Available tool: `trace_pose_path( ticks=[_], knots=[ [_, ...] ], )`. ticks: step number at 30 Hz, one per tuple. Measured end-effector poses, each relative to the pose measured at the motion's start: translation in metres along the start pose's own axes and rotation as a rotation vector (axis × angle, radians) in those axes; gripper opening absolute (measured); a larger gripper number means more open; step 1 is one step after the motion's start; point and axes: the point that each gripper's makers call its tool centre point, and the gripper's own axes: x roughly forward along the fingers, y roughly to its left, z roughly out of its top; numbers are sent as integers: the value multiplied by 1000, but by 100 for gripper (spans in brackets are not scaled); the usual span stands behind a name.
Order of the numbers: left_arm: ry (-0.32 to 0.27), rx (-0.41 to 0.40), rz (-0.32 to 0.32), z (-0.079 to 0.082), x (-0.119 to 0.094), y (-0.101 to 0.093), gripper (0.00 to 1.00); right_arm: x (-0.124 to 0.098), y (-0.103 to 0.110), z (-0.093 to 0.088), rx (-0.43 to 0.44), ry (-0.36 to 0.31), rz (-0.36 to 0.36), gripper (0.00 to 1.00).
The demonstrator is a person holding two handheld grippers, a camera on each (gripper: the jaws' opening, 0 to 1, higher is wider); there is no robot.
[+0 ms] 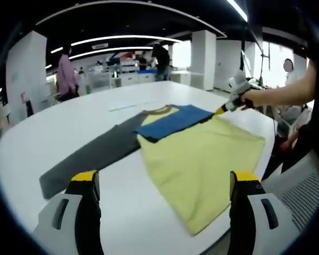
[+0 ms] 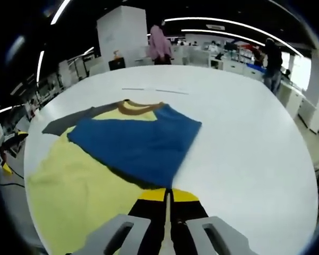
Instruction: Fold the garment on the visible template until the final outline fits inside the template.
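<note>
Ahead of the left gripper, whose yellow-tipped jaws stand wide apart with nothing between them, the T-shirt lies flat on the white table, its yellow body reaching back between the two jaws and its dark grey sleeve stretching off toward the left jaw. The blue sleeve is folded across the chest just below the brown collar. Beyond it to the right, the right gripper, held in a person's hand, touches the blue sleeve's far corner. In the right gripper view, the right gripper has its jaws pressed together at the near edge of the blue sleeve, though whether cloth is pinched between them cannot be told; the yellow body spreads to its left. No legible writing shows on the garment.
</note>
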Motion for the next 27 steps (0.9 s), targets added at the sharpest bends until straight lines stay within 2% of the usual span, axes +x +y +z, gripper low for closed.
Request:
trace_pose_path(
  ticks=[10, 16, 18, 22, 27],
  knots=[
    [-4, 4, 1, 2, 0, 2, 99, -5, -13, -6, -9, 14, -16, 0],
    [-11, -6, 2, 4, 0, 5, 99, -9, -9, -4, -16, -7, 19, 0],
    [-15, -9, 4, 6, 1, 6, 99, -11, -5, 2, -6, -38, 42, 7],
    [-18, -13, 11, 9, 0, 10, 99, -17, 3, 9, -10, -70, 78, 33],
    [-23, -20, 20, 10, -1, 19, 99, -28, 16, 16, -37, -102, 122, 55]
  ],
)
